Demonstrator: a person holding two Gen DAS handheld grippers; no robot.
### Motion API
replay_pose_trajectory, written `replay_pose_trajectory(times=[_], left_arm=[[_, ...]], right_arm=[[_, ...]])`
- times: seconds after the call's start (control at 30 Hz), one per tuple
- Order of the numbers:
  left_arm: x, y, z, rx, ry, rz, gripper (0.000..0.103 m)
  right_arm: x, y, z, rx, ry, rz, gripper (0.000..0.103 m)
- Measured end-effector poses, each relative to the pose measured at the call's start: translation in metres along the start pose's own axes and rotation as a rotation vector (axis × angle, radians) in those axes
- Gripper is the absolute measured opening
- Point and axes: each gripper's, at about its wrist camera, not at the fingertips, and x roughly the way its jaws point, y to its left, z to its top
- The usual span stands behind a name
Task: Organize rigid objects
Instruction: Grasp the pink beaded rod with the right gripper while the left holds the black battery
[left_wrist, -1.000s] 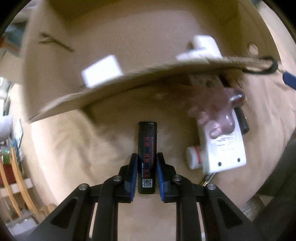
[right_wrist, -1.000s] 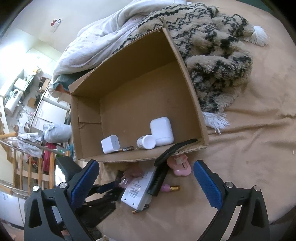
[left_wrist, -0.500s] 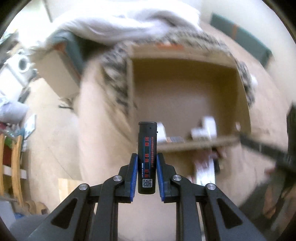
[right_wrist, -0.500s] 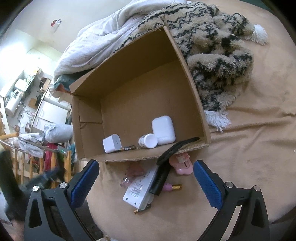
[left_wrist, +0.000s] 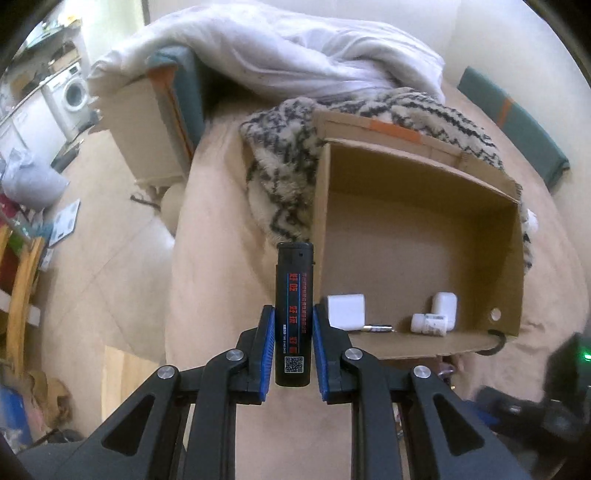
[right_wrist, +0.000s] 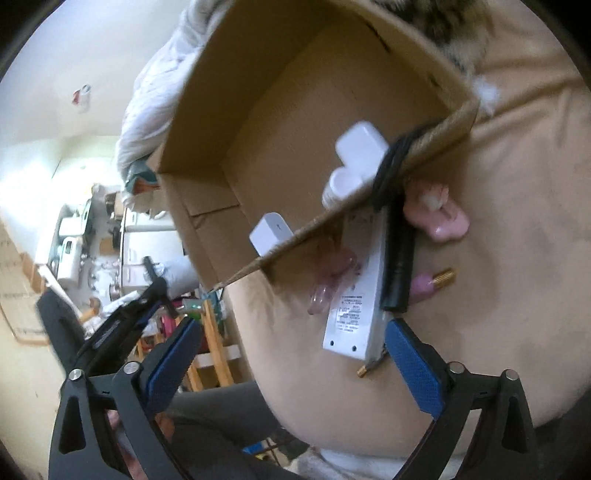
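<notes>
My left gripper (left_wrist: 293, 332) is shut on a black lighter (left_wrist: 294, 314) with red lettering, held in the air left of the open cardboard box (left_wrist: 417, 240). In the box lie a white cube charger (left_wrist: 346, 311), a white earbud case (left_wrist: 444, 305), a small white bottle (left_wrist: 428, 325) and a thin battery (left_wrist: 378, 327). My right gripper (right_wrist: 291, 365) is open and empty, close above a white power strip (right_wrist: 360, 295) on the tan bed (right_wrist: 498, 295) in front of the box (right_wrist: 314, 110). The left gripper shows at the left of the right wrist view (right_wrist: 147, 299).
By the power strip lie a black brush-like handle (right_wrist: 397, 266), a pink clip (right_wrist: 439, 218), a clear pink object (right_wrist: 328, 280) and a pink-and-gold piece (right_wrist: 432, 282). A patterned fuzzy blanket (left_wrist: 288, 158) and white duvet (left_wrist: 295, 51) lie behind the box. The bed's edge drops to the floor at left.
My left gripper has lifted the lighter off the bed and pulled back left of the box. My right gripper has moved down and closer to the power strip, tilting.
</notes>
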Motion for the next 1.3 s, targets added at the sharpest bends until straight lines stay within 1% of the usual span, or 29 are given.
replay_pose_trajectory(times=[0.03, 0.1, 0.17, 0.23, 0.33, 0.47, 0.5, 0.53, 0.6, 0.63, 0.7, 0.73, 0.77, 0.83, 0.97, 1.1, 1.17, 1.23, 1.3], left_arm=[[-0.002, -0.001, 0.000, 0.001, -0.007, -0.002, 0.018], [-0.003, -0.001, 0.000, -0.001, -0.012, 0.003, 0.018], [-0.004, 0.003, 0.000, -0.019, -0.007, -0.005, 0.018], [-0.004, 0.007, 0.001, -0.034, -0.004, -0.005, 0.018], [-0.007, 0.008, 0.003, -0.039, -0.020, 0.009, 0.018], [-0.015, 0.006, 0.004, -0.043, -0.042, -0.008, 0.018], [-0.016, 0.005, 0.005, -0.042, -0.048, -0.010, 0.018], [-0.018, 0.005, 0.005, -0.041, -0.053, -0.012, 0.018], [-0.019, 0.004, 0.006, -0.042, -0.058, -0.021, 0.018], [-0.020, 0.004, 0.007, -0.045, -0.058, -0.023, 0.018], [-0.019, 0.005, 0.007, -0.054, -0.055, -0.029, 0.018], [-0.019, 0.006, 0.008, -0.057, -0.051, -0.033, 0.018], [-0.018, 0.007, 0.008, -0.060, -0.049, -0.035, 0.018], [-0.017, 0.009, 0.008, -0.066, -0.046, -0.036, 0.018], [-0.017, 0.012, 0.008, -0.073, -0.043, -0.040, 0.018], [-0.017, 0.012, 0.009, -0.079, -0.040, -0.051, 0.018], [-0.017, 0.010, 0.010, -0.076, -0.041, -0.058, 0.018], [-0.017, 0.008, 0.010, -0.073, -0.041, -0.061, 0.018], [-0.017, 0.009, 0.009, -0.074, -0.040, -0.062, 0.018]], right_arm=[[0.006, 0.001, -0.001, 0.010, -0.005, -0.002, 0.092], [0.015, 0.004, -0.002, 0.022, -0.015, -0.007, 0.085], [0.020, 0.009, -0.003, 0.023, -0.028, -0.019, 0.084], [0.023, 0.011, -0.003, 0.036, -0.031, -0.012, 0.079], [0.027, 0.009, -0.002, 0.062, -0.029, -0.012, 0.079], [0.031, 0.005, 0.001, 0.080, -0.043, -0.020, 0.079], [0.034, 0.006, 0.002, 0.079, -0.045, -0.022, 0.075], [0.037, 0.007, 0.004, 0.077, -0.044, -0.034, 0.068], [0.043, 0.010, 0.008, 0.073, -0.060, -0.062, 0.062], [0.047, 0.010, 0.009, 0.070, -0.059, -0.072, 0.055], [0.059, 0.013, 0.012, 0.058, -0.056, -0.127, 0.046], [0.064, 0.015, 0.013, 0.049, -0.059, -0.152, 0.036], [0.067, 0.016, 0.013, 0.036, -0.078, -0.183, 0.033], [0.067, 0.016, 0.013, 0.046, -0.123, -0.190, 0.033], [0.062, 0.010, 0.017, 0.071, -0.132, -0.164, 0.033], [0.051, 0.004, 0.018, 0.086, -0.120, -0.138, 0.033], [0.044, 0.002, 0.018, 0.091, -0.094, -0.127, 0.033], [0.037, 0.003, 0.014, 0.065, -0.058, -0.120, 0.033], [0.027, 0.005, 0.010, 0.017, -0.046, -0.140, 0.033]])
